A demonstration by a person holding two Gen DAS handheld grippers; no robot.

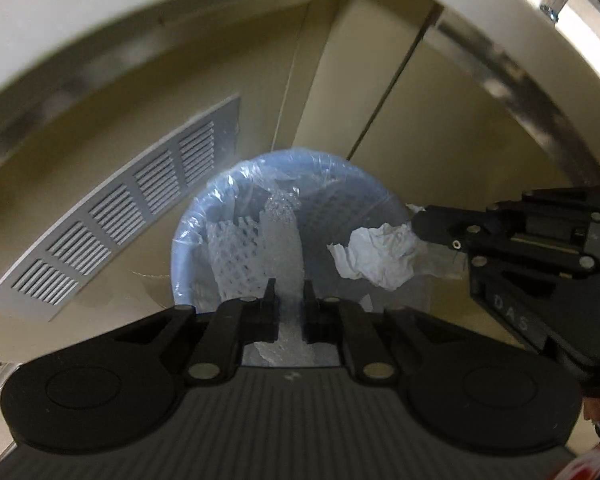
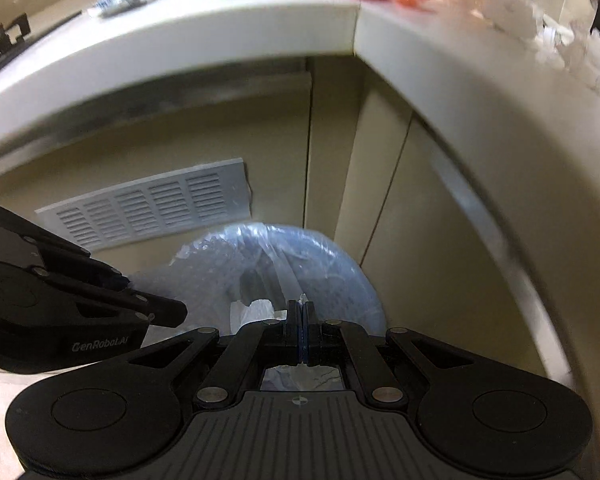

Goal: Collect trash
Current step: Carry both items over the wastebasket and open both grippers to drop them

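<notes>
Left wrist view: the left claw (image 1: 291,300) is clamped on a strip of clear bubble wrap (image 1: 281,236), which hangs down into the blue bin (image 1: 188,240) lined with a plastic bag. White foam netting (image 1: 236,256) already lies inside. The right claw (image 1: 420,226) comes in from the right, closed on a crumpled white tissue (image 1: 376,254) that sits over the bin's right half. A grey vent (image 1: 120,208) is set in the cabinet behind the bin.

Right wrist view: the right claw (image 2: 302,316) has its pads pressed together; the tissue (image 2: 256,312) peeks out just left of and below them. The left claw (image 2: 168,312) enters from the left, above the bin (image 2: 340,276). More litter lies on the worktop (image 2: 260,28) above, red and green wrappers among it, all blurred.

The step looks like the drop. Both loads are already over the mouth of the bin, so I would open both claws here rather than go lower. The bubble wrap is long and light; release it well inside the rim, or it may drape over the liner's edge. The tissue sits nearer the right rim, so nudging it toward the middle first would be safer.
</notes>
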